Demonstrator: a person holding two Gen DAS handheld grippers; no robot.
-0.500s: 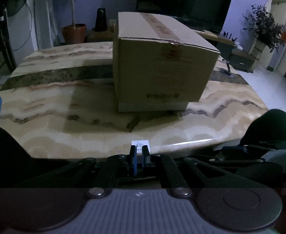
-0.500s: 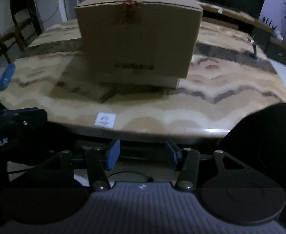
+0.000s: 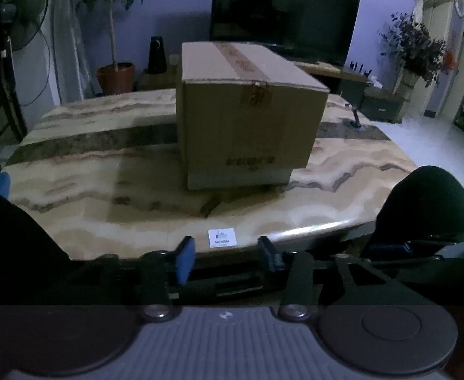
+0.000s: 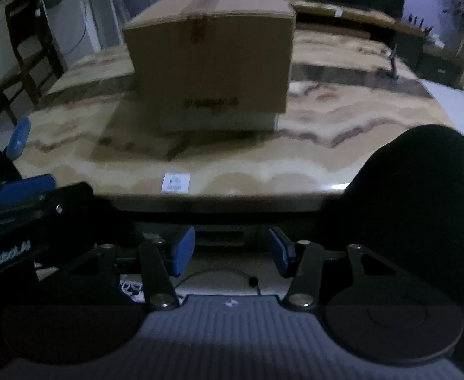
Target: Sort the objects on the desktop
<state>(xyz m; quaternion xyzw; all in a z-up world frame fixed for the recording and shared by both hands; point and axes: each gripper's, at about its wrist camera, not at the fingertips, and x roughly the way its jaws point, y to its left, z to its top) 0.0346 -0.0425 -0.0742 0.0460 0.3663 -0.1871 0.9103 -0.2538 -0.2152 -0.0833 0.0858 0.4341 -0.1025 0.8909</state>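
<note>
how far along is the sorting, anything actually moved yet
Nothing looks sorted yet. The cardboard box sits taped shut on the marble table, with only a small white card near the front edge. In hand: nothing. The left gripper is opening with nothing between its jaws, and the right gripper is open and empty. All the handling remains.

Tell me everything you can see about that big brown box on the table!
The cardboard box is plain brown and looks closed, with reddish-brown tape along the middle of its top and down onto the front. There is dark printing low on the front, too blurry to read. It stands upright near the middle of the marble-patterned table. A paler strip shows along its bottom edge. Neither gripper touches it, and nothing rests on top.
</note>
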